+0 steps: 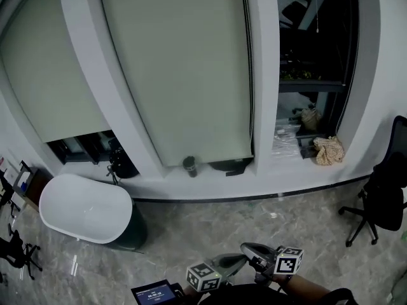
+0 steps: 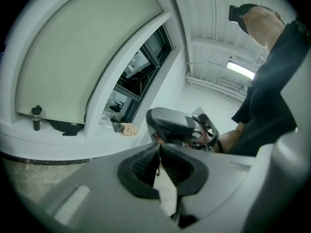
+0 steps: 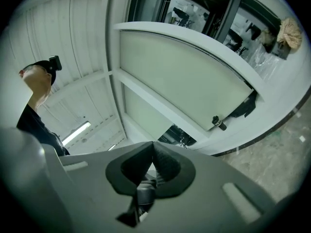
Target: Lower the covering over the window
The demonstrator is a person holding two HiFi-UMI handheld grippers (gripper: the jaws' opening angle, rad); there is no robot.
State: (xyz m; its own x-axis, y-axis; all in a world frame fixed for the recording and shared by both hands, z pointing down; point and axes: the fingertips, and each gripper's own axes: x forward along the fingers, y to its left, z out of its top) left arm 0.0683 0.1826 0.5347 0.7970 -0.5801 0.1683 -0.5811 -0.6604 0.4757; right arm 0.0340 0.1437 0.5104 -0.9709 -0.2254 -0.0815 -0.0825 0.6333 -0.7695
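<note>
The left gripper (image 2: 159, 154) and the right gripper (image 3: 153, 154) are both closed on nothing. They are held side by side, roughly level, close to the person's body and well apart from the window. The middle blind (image 1: 184, 68) hangs lengthwise downward, its bottom edge just above the sill (image 1: 267, 167).

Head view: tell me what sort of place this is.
Probably an office or workroom: roller blinds cover tall windows, a black swivel chair stands at right, and the floor is polished stone.
</note>
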